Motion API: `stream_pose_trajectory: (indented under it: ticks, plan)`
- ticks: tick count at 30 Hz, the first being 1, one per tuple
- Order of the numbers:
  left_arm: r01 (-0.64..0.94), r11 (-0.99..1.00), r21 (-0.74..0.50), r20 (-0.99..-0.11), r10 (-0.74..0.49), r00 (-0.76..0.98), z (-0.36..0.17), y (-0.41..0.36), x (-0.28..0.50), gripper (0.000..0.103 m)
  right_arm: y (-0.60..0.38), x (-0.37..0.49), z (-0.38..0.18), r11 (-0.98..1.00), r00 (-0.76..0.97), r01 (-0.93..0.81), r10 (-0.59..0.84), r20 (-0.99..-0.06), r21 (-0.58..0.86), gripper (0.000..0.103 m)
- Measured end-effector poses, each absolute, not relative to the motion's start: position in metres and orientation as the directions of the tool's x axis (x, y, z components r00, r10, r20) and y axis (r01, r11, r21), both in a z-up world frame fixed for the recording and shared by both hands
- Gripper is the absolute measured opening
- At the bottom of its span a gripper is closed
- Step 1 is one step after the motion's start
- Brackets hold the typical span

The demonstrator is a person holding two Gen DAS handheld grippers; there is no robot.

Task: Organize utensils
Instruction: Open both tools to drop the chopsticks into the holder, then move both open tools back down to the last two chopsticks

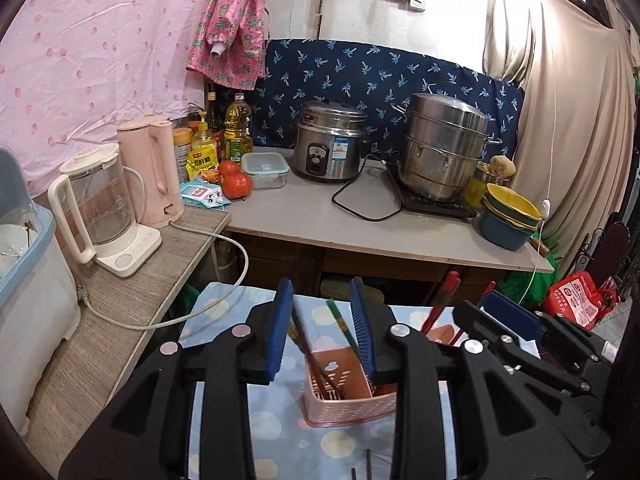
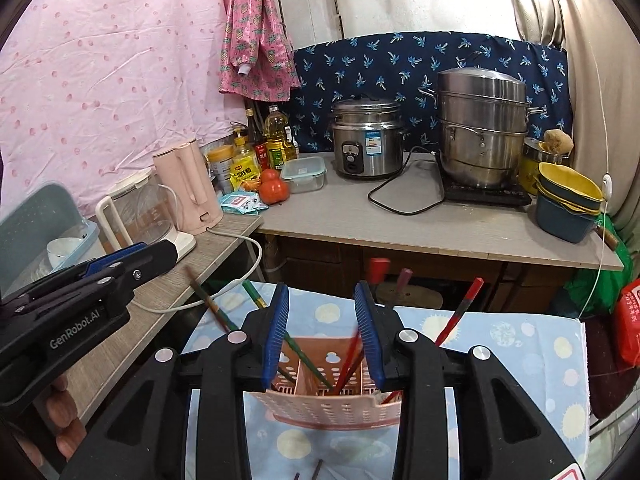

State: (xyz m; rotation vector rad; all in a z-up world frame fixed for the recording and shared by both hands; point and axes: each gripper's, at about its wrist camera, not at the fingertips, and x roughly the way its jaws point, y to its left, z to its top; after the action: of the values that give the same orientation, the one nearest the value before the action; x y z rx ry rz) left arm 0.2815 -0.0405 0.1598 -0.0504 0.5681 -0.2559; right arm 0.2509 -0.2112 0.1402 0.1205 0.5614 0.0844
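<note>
Left wrist view: left hand-held gripper released, blue pads apart, over a pink utensil basket holding a brown chopstick and a green chopstick; basket on a blue dotted cloth. Beyond, grey worktop with rice cooker and steamer pot.

Right wrist view: right hand-held gripper released, nothing pinched, above same basket with red chopsticks leaning inside. Pink kettle on wood-grain shelf.
</note>
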Motion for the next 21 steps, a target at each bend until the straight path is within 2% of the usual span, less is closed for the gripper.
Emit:
stream_pose_trajectory:
  ticks: [11,15,21]
  plan:
    - [0.224,0.968,-0.113,-0.557,-0.248,0.793,0.140,-0.027,0.244,0.030,-0.210,0.198,0.130,0.989,0.834,-0.039,0.109,-0.541,0.139,0.034]
    - [0.226,0.967,-0.117,-0.582,-0.251,0.774,0.123,-0.023,0.222,0.034,-0.207,0.169,0.111,0.990,0.812,-0.032,0.107,-0.573,0.140,0.034]
    - [0.229,0.966,-0.124,-0.641,-0.254,0.724,0.083,-0.016,0.182,0.035,-0.198,0.124,0.073,0.991,0.772,-0.013,0.092,-0.628,0.130,0.034]
